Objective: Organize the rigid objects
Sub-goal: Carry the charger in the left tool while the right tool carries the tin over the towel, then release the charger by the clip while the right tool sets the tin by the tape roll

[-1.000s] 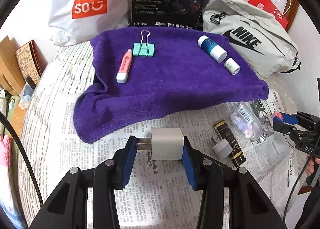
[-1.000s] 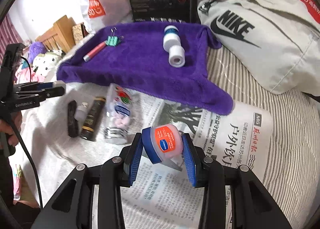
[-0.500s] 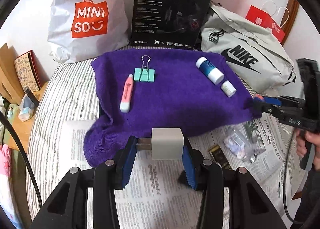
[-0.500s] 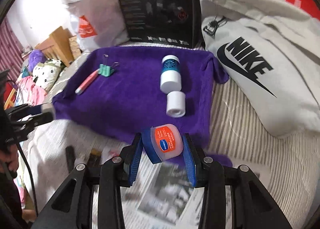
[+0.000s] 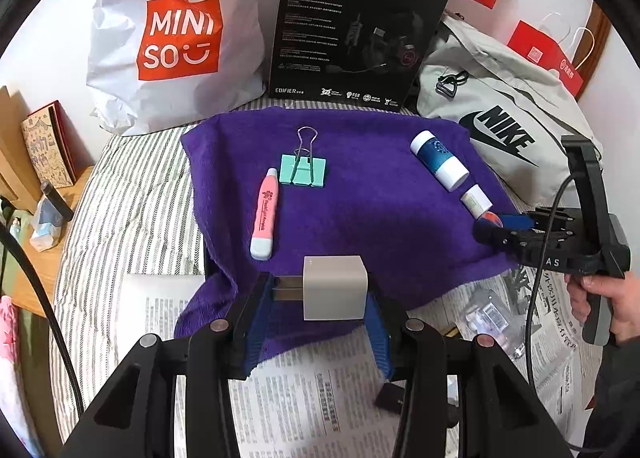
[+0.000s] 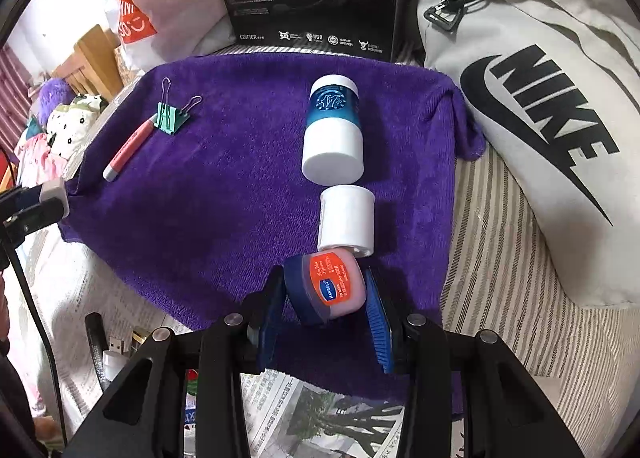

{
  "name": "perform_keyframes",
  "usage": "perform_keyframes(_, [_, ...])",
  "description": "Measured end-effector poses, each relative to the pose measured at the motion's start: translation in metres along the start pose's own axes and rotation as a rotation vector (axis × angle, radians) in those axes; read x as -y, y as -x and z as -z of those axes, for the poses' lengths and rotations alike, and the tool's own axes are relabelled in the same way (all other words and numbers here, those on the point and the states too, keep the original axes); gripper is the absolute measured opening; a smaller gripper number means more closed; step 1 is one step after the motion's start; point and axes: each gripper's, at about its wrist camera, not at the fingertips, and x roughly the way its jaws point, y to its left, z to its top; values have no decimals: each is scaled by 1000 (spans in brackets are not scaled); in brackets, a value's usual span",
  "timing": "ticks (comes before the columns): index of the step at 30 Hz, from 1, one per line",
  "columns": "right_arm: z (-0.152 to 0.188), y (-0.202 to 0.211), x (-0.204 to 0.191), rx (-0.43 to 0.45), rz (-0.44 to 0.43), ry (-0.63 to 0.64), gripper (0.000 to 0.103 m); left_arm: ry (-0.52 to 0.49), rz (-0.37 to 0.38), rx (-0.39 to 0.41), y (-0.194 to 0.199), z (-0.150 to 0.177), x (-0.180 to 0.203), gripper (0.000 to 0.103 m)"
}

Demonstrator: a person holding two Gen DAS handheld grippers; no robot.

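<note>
Your left gripper [image 5: 320,300] clamped the charger [image 5: 334,287] over the purple towel's [image 5: 360,194] near edge, bare cloth at twelve o'clock, while your right gripper [image 6: 326,308] pinched the jelly jar [image 6: 332,283], small white jar [image 6: 346,220] touching at twelve.

A white cube-shaped charger plug [image 5: 335,287], its two prongs pointing left, was held off the surface above the near edge of a purple towel [image 5: 372,218]. A small pink jar with a blue lid and orange label [image 6: 330,285] was held tilted over the towel's near right part, just in front of a small white bottle [image 6: 347,220] lying on its side. Behind that, a blue-and-white bottle [image 6: 333,130] lay on its side. On the towel's left part, a pink pen-like stick [image 5: 264,213] lay just beside a mint-green binder clip [image 5: 303,170].
</note>
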Motion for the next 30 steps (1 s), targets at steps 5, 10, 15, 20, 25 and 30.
perform_keyframes(5, [-1, -5, -5, -1, 5, 21, 40, 1, 10, -11, -9, -7, 0, 41])
perform_keyframes(10, [0, -5, -5, 6, 1, 46, 40, 3, 11, -19, -22, -19, 0, 41])
perform_keyframes(15, [4, 3, -3, 1, 9, 50, 43, -2, 3, -35, -44, -36, -2, 41])
perform_keyframes(20, [16, 29, 1, 47, 12, 33, 48, -18, -20, -60, -67, -52, -1, 41])
perform_keyframes(25, [40, 59, 1, 95, -22, 5, 50, -50, -78, -87, -88, -59, 6, 41])
perform_keyframes(30, [69, 69, -9, 94, -78, -15, 50, -85, -116, -87, -96, -62, 13, 42])
